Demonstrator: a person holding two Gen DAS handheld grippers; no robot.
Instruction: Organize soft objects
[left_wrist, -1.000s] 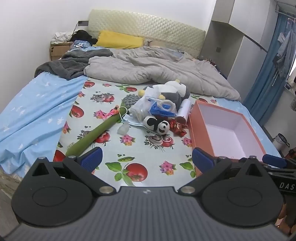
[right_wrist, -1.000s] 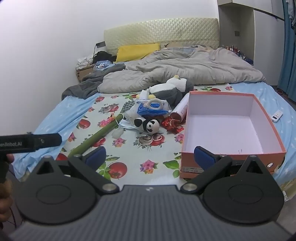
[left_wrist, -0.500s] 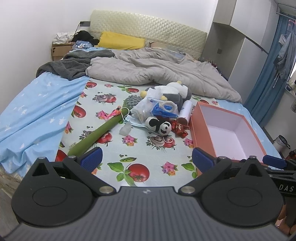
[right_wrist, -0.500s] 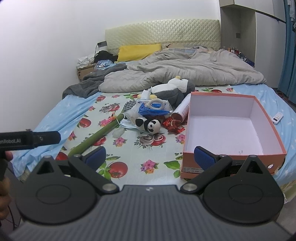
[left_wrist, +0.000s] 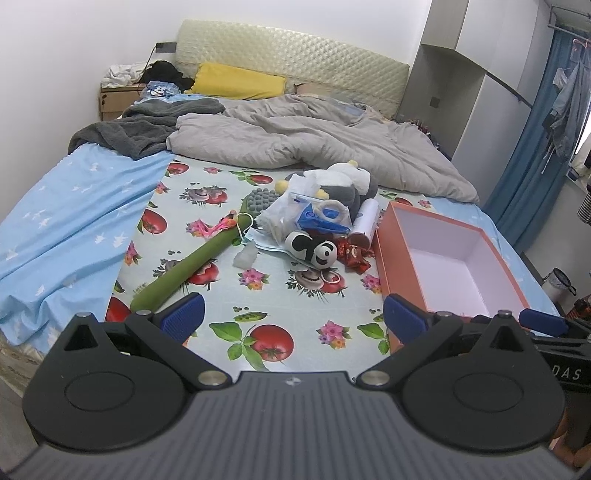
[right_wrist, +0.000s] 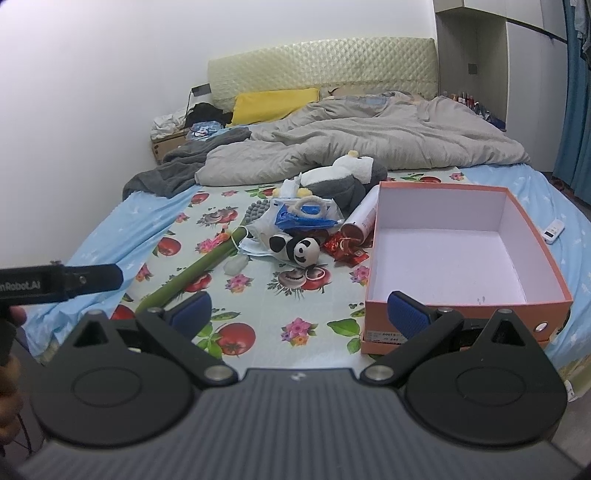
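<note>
Both grippers, left gripper (left_wrist: 293, 314) and right gripper (right_wrist: 299, 308), hover with fingers wide and empty; the open orange cardboard box (right_wrist: 532, 236) waits beside the small panda plush (right_wrist: 300, 251).

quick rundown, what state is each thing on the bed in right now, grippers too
left gripper: open, holding nothing
right gripper: open, holding nothing
orange box: open, no lid on it, nothing inside
panda plush: lying in the pile beside the box
penguin plush: lying on its side
green roll: lying flat on the mat
grey duvet: crumpled, unmade
</note>
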